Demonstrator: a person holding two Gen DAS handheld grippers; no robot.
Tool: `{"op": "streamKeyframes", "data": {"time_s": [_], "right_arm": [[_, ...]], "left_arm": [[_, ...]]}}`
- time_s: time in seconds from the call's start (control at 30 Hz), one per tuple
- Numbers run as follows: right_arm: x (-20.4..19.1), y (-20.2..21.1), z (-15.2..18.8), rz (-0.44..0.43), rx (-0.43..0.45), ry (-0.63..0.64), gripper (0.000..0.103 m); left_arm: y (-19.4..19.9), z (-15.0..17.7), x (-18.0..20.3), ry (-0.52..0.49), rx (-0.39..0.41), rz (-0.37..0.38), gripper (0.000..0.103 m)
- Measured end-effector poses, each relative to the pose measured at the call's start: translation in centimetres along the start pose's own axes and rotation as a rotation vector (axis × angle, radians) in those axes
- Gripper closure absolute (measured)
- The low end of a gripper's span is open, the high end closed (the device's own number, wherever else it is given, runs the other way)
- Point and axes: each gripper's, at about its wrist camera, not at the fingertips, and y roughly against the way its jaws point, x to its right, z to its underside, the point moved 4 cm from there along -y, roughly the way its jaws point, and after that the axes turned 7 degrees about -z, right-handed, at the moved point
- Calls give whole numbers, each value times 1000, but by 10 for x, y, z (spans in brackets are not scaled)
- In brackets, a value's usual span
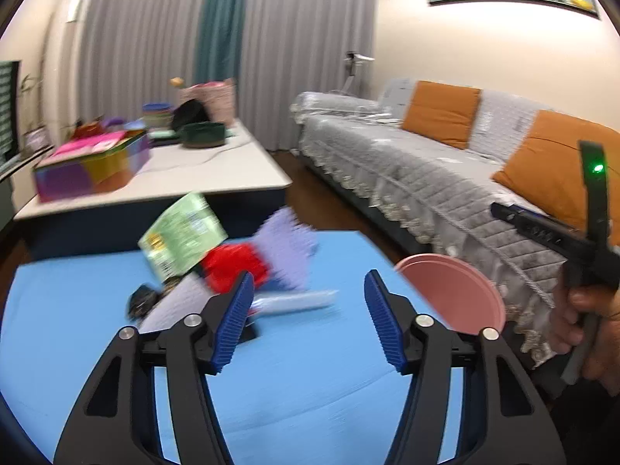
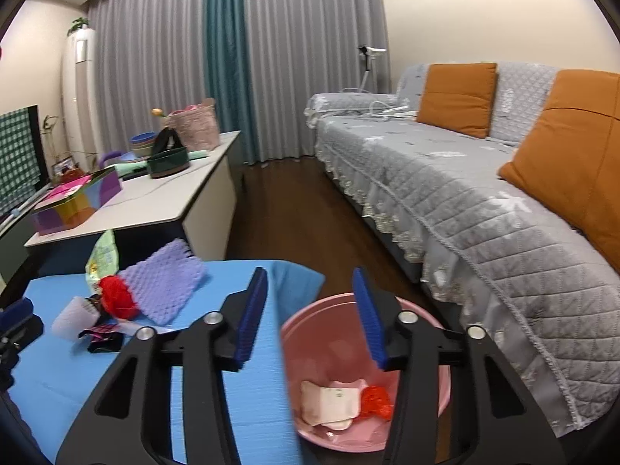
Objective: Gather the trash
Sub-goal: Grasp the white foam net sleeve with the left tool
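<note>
While nothing is held, both sets of tongs are recorded as parted and empty: left tongs [image 1: 308, 319], right tongs [image 2: 310, 316]. Left tongs are aimed at the trash pile [image 1: 217, 267] lying just ahead and slightly left on the blue worktop [image 1: 294, 399]: green packet [image 1: 182, 238], red wad [image 1: 234, 267], purple foam sheet [image 1: 286, 248]. One piece is best singled out, approached low and pinched at an edge. Right tongs are poised over the pink bin [image 2: 329, 434], where paper and a red scrap are already lodged.
</note>
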Motion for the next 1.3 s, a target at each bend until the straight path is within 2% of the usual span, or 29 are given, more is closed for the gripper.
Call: {"op": "streamKeyframes", "data": {"time_s": [0.13,0.33,0.43,0.57,0.63,0.67,0.8,1.0,1.23,1.3], "right_arm": [[-24,-9,6,-67,-15,-14,70],[-68,-34,19,-163,-71,7,70],[-85,-46,24,-190,-91,28,70],[-104,-64,33,-236,-136,43,69],[-111,-74,37,-255,-162,54,67],[-115,-79,40,-267,-176,63,66],[-130,-97,48,-311,-228,107,52],[-150,-117,62,-358,-299,180,50],[-165,-131,79,-366,-367,270,50],[-167,-134,82,-360,-382,287,51]], "left_arm": [[-6,11,-34,46,-21,-69,56],[-21,19,-90,145,-52,-170,57],[-30,21,-104,179,-66,-193,57],[-43,25,-110,202,-78,-204,56],[-48,27,-110,199,-85,-209,45],[-52,28,-109,195,-85,-213,42],[-65,30,-107,176,-98,-207,37],[-78,35,-108,178,-131,-208,37],[-85,37,-109,172,-139,-199,37],[-88,38,-109,166,-151,-203,43]]}}
